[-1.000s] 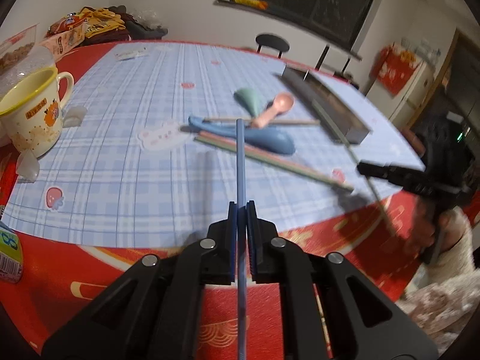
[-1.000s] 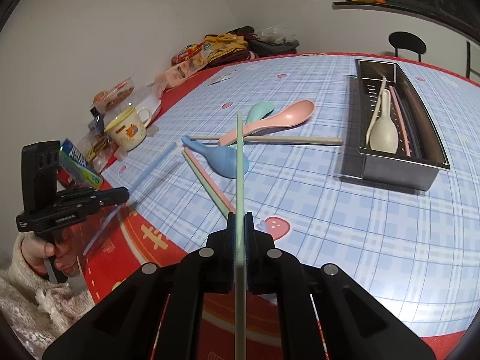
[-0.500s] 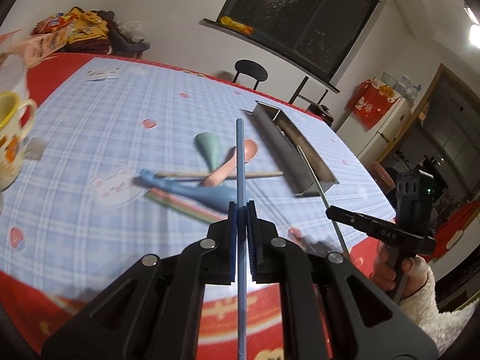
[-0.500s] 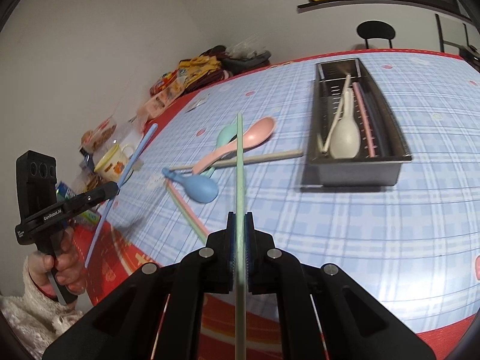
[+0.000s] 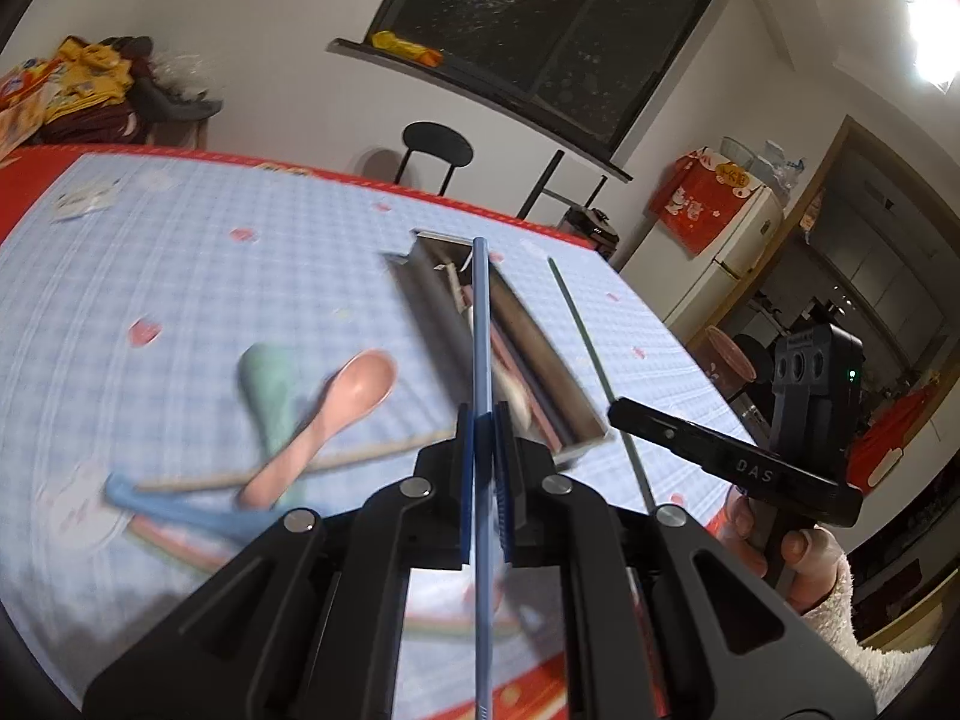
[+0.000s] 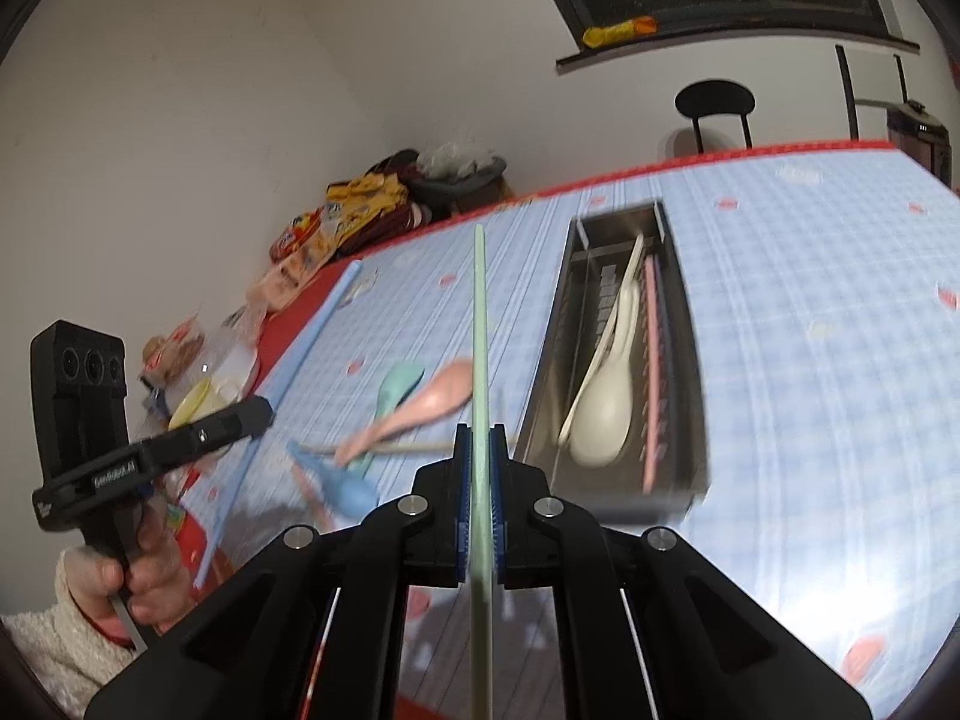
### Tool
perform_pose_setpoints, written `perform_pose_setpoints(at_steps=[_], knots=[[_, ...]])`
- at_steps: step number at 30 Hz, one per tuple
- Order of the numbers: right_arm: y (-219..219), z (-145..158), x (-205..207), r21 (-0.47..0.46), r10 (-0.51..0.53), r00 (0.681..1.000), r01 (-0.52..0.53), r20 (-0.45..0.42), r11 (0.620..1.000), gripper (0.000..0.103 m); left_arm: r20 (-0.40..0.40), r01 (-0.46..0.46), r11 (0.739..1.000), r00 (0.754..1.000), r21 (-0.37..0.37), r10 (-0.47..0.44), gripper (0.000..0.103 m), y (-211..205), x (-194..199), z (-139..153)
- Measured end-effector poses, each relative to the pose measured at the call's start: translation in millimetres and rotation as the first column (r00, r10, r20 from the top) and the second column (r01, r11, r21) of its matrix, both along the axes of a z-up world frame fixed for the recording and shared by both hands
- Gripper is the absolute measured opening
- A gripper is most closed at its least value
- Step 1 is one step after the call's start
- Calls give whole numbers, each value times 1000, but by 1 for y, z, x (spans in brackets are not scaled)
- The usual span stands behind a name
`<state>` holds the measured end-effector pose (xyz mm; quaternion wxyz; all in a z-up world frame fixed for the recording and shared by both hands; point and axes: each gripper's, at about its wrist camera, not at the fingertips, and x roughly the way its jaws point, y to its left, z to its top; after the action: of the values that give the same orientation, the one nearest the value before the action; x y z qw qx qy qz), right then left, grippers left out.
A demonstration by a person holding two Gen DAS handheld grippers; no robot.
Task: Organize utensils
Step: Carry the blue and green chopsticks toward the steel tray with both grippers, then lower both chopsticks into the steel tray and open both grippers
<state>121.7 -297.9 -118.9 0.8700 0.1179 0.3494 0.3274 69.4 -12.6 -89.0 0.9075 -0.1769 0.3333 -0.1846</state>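
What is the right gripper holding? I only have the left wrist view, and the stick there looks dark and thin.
Observer: The right gripper is shut on a pale green chopstick, plain in the right wrist view.
Operator: What lies in the tray? The blue chopstick hides most of it for me.
Observer: The metal tray holds a cream spoon, with a pink chopstick beside it.
Operator: Anything past my left edge?
Observer: A yellow mug shows just beyond the left gripper.
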Motion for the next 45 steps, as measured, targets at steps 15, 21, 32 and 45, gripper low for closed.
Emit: perform_pose_setpoints(at_steps=[15, 21, 32, 45], knots=[[-13, -10, 97, 42, -165, 986, 165, -19, 985, 6, -68, -77, 981, 996, -179, 65, 10, -46, 126, -2], [-15, -23, 107, 6, -174, 984, 174, -35, 985, 6, -103, -110, 970, 991, -215, 89, 10, -57, 160, -17], [-25, -29, 107, 0, -202, 978, 202, -45, 979, 6, -130, -126, 965, 987, -230, 97, 10, -69, 193, -40], [-14, -30, 108, -16, -189, 982, 188, -32, 982, 6, -176, -124, 941, 982, -314, 71, 10, -63, 202, -66]])
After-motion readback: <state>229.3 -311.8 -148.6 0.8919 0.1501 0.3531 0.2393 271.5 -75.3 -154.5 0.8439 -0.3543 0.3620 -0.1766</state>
